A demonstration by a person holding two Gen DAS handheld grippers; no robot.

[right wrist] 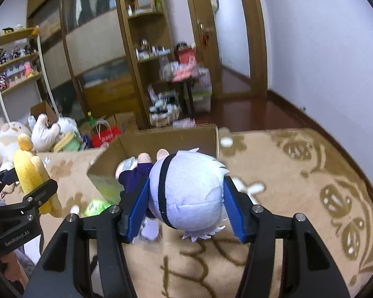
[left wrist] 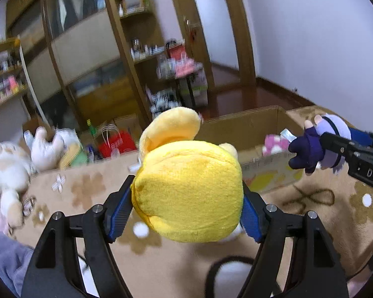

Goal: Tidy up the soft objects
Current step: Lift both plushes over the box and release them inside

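Item one: round yellow plush toy with a floppy rounded ear (left wrist: 189,193), clamped at its sides between the blue pads of the left gripper (left wrist: 187,206), held clear above the beige flower-patterned blanket (left wrist: 92,188); the ear points away from the camera toward 12 o'clock. Item two: pale lilac-haired fabric doll in dark purple clothes with a black head band (right wrist: 186,198), its head clenched between the blue pads of the right gripper (right wrist: 185,207), long axis running from the head out toward 11 o'clock, arms and body leading. Receptacle: open brown cardboard box (right wrist: 166,139), standing on the blanket, with a pink-and-white soft item (left wrist: 273,145) already inside. Governing relation: in the right wrist view the box mouth lies directly ahead of the doll at 12 o'clock, the doll's hands already overlapping the near wall; in the left wrist view the box sits off at 2 o'clock, beyond the yellow toy. The right hand judged nearer, its doll the likelier first deposit. Outlying: white and cream plush animals (left wrist: 10,171) heaped at 9 o'clock; wooden shelving with small clutter (left wrist: 146,49) at 12 o'clock.
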